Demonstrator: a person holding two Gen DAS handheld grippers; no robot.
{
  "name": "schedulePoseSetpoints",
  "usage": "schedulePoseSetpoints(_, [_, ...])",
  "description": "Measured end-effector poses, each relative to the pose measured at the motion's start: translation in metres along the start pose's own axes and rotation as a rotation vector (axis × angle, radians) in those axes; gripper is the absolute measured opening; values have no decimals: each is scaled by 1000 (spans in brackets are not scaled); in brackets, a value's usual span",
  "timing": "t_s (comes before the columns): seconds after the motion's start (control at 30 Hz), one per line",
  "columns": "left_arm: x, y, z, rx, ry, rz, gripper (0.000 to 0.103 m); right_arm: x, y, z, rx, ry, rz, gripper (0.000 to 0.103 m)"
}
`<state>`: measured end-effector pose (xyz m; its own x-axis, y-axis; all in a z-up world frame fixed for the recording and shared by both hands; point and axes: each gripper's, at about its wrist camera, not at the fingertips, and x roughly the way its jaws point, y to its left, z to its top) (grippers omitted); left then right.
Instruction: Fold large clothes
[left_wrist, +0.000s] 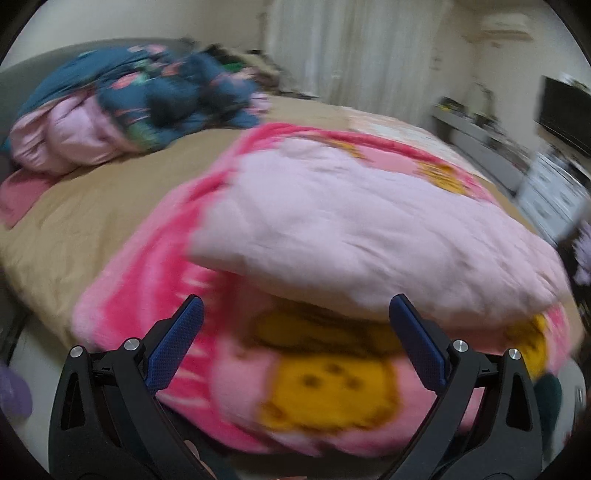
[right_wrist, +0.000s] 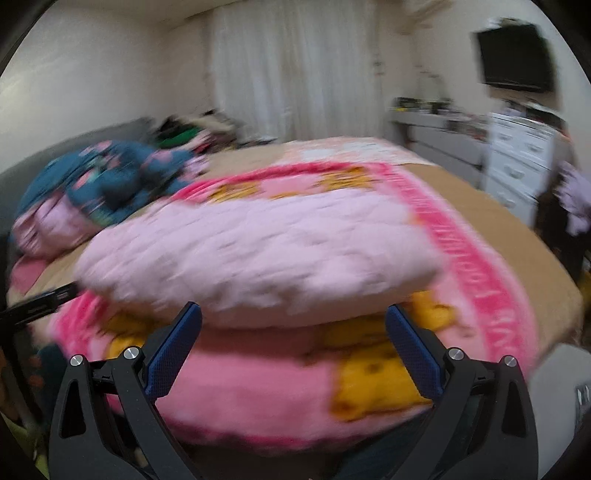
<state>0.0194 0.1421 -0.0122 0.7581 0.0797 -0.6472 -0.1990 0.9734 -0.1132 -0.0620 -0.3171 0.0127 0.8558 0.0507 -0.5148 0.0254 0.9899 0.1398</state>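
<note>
Both my left gripper (left_wrist: 295, 317) and right gripper (right_wrist: 293, 323) have jaws wide apart and empty, the pink blanket's (left_wrist: 332, 221) folded edge running crosswise dead ahead, probably equally near (blurry).

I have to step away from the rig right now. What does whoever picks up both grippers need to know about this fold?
Left gripper: open, holding nothing, aimed at the near edge of the pink blanket.
Right gripper: open, empty, aimed at the same edge.
Things: the blanket lies on the bed, its pale underside turned over the printed side.
Done: one fold appears laid.
Left: further folds. The blue floral bundle sits unfolded at the far end.
</note>
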Motion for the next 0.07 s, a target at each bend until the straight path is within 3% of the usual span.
schedulePoseSetpoints(0.07, [13,41,17,-54,-30,111,94,-1,-57,5,95,-20,-103,99])
